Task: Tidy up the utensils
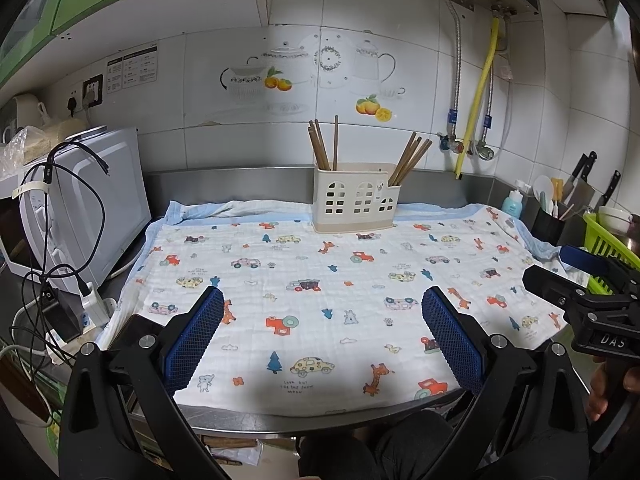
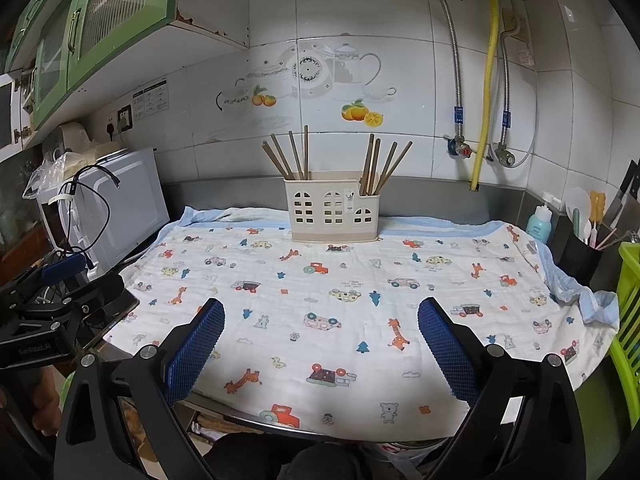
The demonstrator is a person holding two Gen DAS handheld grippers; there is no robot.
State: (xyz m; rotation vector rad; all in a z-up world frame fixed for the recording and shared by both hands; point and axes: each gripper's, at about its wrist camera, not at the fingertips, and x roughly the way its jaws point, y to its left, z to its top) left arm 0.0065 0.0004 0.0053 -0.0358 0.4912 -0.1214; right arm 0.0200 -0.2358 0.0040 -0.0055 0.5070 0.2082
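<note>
Grippers sit at the near edge of the counter with nothing between their pads. The left gripper (image 1: pixel 322 336) has its blue-padded fingers spread wide over the printed cloth (image 1: pixel 360 280); the right gripper (image 2: pixel 320 340) is spread to the same degree and also carries nothing.

Beyond the fingers the cloth is bare of loose utensils. At its far edge, near the steel backsplash, stands the cream caddy (image 2: pixel 331 212), upright on the cloth. Brown chopsticks occupy it in two bundles: the left bundle (image 2: pixel 286 158) leans out of the taller left section, the right bundle (image 2: pixel 382 164) fans out of the lower right section. Which sticks cross inside the caddy cannot be seen.

Judged from this layout, either the sorting is complete or a further regrouping has not begun. If a stick must be moved, the nearer gripper should approach from above, close on a single shaft high up where the fan is widest, and lift straight along the shaft so that neighbours are not dragged. The caddy looks light; the other gripper may need to steady its wall.
</note>
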